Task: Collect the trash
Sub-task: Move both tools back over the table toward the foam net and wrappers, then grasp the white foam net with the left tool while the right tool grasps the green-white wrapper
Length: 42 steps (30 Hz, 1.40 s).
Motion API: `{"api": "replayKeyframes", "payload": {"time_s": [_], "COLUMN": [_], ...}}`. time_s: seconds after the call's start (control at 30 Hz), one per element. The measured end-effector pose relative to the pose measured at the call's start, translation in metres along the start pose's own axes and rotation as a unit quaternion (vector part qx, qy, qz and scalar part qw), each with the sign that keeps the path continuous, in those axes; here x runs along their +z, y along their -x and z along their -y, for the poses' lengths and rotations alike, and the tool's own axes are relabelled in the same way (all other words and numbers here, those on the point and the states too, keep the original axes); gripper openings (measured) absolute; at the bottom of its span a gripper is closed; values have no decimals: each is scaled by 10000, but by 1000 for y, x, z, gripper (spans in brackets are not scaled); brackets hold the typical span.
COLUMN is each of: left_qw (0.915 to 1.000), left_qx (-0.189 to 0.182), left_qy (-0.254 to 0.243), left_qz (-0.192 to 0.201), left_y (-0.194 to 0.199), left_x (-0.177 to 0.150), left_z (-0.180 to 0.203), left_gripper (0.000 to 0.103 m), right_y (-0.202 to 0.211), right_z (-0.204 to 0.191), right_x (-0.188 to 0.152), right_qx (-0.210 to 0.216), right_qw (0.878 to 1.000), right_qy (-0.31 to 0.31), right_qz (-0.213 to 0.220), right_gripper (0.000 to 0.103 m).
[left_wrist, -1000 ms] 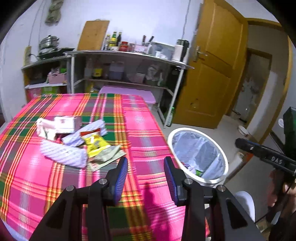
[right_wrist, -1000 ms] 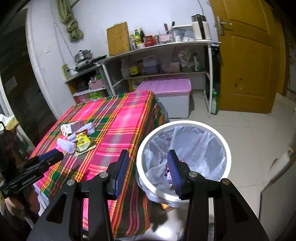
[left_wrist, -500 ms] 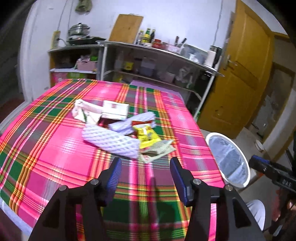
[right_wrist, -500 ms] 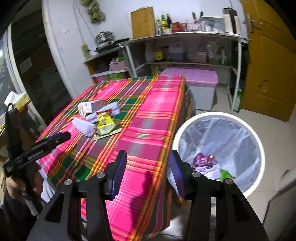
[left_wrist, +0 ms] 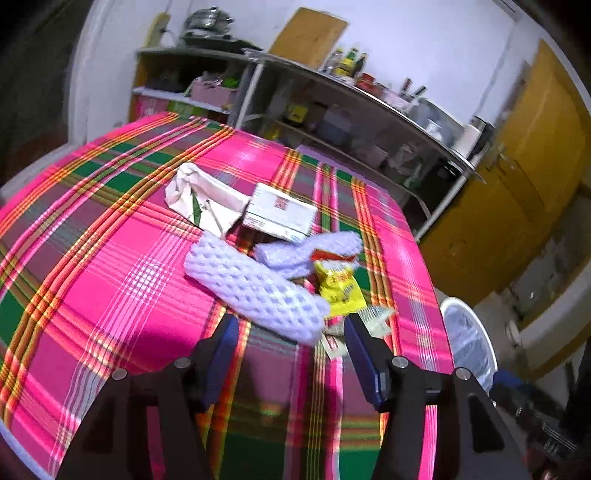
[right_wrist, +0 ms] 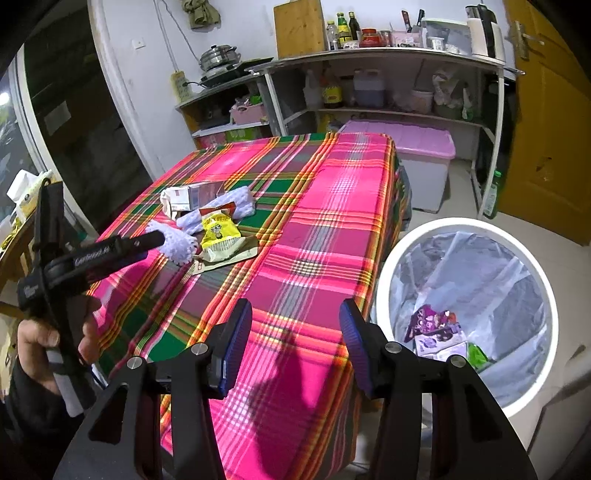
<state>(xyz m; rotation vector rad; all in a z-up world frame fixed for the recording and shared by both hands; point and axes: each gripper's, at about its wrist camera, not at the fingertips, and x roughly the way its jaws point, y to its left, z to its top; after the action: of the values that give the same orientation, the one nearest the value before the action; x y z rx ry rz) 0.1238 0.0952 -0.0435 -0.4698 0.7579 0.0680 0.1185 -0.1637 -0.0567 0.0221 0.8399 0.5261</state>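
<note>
Left side of room: dark doorway, white wall, a pot on a low shelf. A hand holds the left gripper over the near part of the table; its jaws are opening, nothing between them, a foam net just ahead. The table wears a pink, green and orange plaid cloth. The trash lies in one heap left of centre: white bag, carton, second net, yellow packet, flat wrapper beneath. Behind stands a metal rack with bottles and a board; a pink-lidded box below. The right gripper hovers over the table's near edge, jaws apart, empty. Right: lined white bin on the floor beside the table, wrappers inside; yellow door beyond.
</note>
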Motion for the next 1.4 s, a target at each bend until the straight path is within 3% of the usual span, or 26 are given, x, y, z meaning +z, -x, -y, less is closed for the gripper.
{"api": "replayKeyframes", "payload": {"time_s": [0.23,0.43,0.5,0.57,0.67,0.93,1.2,1.4], "left_qw": [9980,9967,9969,9967,9980,9980,9983,9985], "left_qx": [254,603,726,801,633,511,487,441], "left_qy": [581,526,280,125,7,-342,-274,-268], "left_qz": [-40,-150,-72,-67,-86,115,186,169], "left_y": [-24,-45,-47,-47,-42,-6,11,14], "left_x": [16,22,20,18,15,-2,-3,-5], "left_z": [-10,-12,-9,-9,-12,-19,-37,-41], "left_gripper": [59,60,53,39,30,28,28,28], "right_y": [-18,-36,-40,-46,-57,-93,-126,-120], "right_z": [-7,-15,-19,-24,-33,-67,-93,-83], "right_x": [11,20,23,26,30,42,48,41], "right_qx": [71,133,162,194,259,415,-146,-392], "right_qw": [9999,9997,9996,9995,9992,9974,9974,9968], "right_qy": [71,89,108,117,100,139,302,292], "right_qz": [-67,-167,-185,-211,-291,-568,-644,-625], "right_gripper": [50,50,50,50,50,50,50,51]}}
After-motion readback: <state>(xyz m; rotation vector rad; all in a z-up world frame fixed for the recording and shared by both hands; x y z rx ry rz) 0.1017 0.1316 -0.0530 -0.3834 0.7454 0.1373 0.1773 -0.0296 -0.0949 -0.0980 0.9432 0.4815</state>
